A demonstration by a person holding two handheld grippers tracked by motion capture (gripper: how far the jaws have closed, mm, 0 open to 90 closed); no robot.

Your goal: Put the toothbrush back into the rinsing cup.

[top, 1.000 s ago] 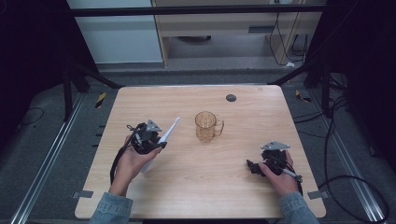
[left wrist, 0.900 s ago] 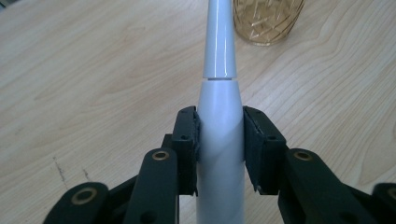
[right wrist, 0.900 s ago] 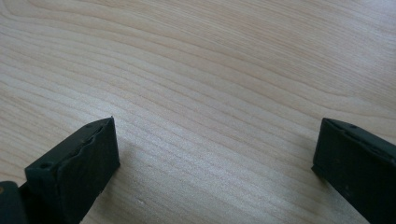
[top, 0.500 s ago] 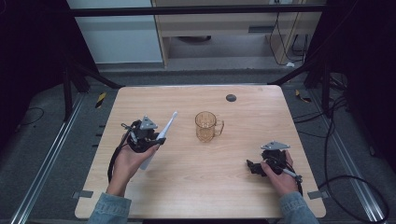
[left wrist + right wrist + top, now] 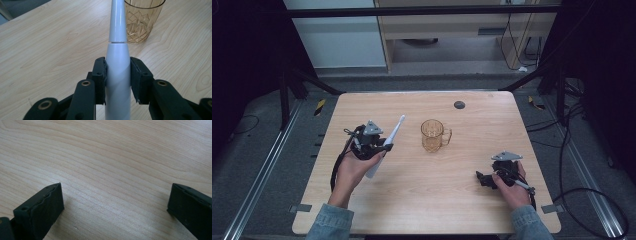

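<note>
Left gripper (image 5: 384, 145): clenched on the thick lower body of a white electric toothbrush (image 5: 387, 145). In the left gripper view both black pads press flat against the sides of the toothbrush (image 5: 117, 72), just below the seam where the narrower neck joins the body. The brush is lifted off the desk (image 5: 412, 200) and tilted, its slim head end rising up and away from the person towards the far side, its butt end low by the left hand (image 5: 352, 170).

Amber glass mug (image 5: 433, 135): upright on the desk near its middle, handle turned to the person's right. It stands to the right of the toothbrush tip in the high view, near it but apart. In the left gripper view the mug (image 5: 141, 20) stands just behind and beside the neck of the brush; contact cannot be judged there.

Right gripper (image 5: 482, 178): released. Its jaws stand wide apart in the right gripper view, with bare wood (image 5: 112, 170) between them. It lies low at the near right part of the desk, held in the right hand (image 5: 512, 185), well apart from the mug.

Other: a small dark round disc (image 5: 459, 105) sits on the far part of the desk, beyond the mug.
</note>
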